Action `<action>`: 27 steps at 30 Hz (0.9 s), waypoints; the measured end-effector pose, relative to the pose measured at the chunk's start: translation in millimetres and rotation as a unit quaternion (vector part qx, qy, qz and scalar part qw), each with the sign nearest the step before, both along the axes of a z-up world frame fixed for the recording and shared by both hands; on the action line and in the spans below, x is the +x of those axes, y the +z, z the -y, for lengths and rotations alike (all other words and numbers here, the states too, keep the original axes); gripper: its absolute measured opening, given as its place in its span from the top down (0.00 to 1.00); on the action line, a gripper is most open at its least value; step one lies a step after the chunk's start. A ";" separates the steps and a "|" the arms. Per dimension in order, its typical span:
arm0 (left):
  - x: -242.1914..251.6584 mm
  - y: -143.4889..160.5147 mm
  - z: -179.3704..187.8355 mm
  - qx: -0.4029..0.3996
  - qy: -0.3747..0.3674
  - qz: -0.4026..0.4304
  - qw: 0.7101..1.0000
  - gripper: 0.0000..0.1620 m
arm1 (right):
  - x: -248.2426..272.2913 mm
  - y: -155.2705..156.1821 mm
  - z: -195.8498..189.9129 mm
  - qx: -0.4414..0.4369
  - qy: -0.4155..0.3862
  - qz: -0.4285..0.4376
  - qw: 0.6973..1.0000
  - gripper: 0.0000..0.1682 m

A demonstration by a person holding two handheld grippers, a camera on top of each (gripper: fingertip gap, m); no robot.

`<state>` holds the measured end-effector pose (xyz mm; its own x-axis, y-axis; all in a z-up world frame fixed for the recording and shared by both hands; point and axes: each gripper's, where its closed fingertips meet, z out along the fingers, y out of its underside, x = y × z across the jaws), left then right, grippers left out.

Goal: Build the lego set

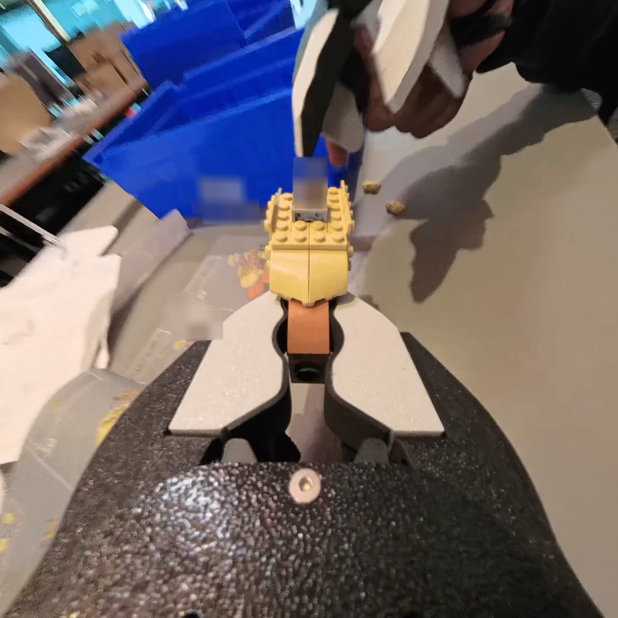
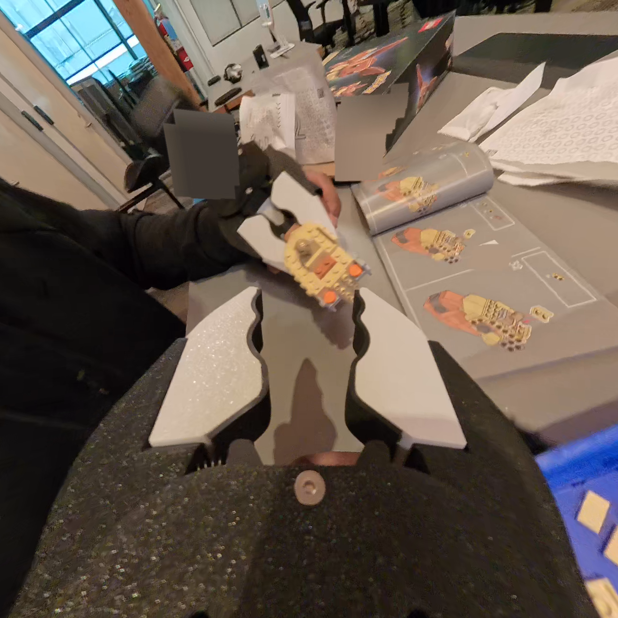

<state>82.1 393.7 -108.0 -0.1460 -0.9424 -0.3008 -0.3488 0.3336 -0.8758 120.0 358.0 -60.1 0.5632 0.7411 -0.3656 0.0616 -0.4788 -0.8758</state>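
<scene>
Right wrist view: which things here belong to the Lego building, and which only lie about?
Belong to the job:
- tan Lego assembly, clamped in the left gripper
- right gripper, open and empty
- open instruction booklet
- blue bin with tan pieces

Lying about:
- set box
- white paper bags
- office chair

A grey worktop stands in an office-like room. At the upper left a large window shows blue daylight, beside a wooden column (a red fire extinguisher hangs near it). Pale cabinet doors line the left wall, with dark chairs nearby.
</scene>
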 end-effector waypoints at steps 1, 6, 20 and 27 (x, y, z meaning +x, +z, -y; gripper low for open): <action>-0.5 -6.9 1.6 -0.020 -0.006 -0.020 1.000 0.89 | 3.6 -4.2 7.0 -0.003 0.006 0.008 1.000 0.71; -3.2 -29.7 11.2 -0.064 -0.030 -0.096 0.993 0.89 | 25.1 -19.0 42.4 0.009 0.017 0.070 0.997 0.73; -11.9 -51.7 43.3 -0.142 -0.096 -0.200 0.965 0.89 | 98.8 -93.3 58.3 0.012 -0.072 0.361 0.930 0.78; -17.5 -51.9 48.6 -0.157 -0.113 -0.209 0.959 0.89 | 87.2 -93.1 45.7 0.068 -0.043 0.391 0.917 0.83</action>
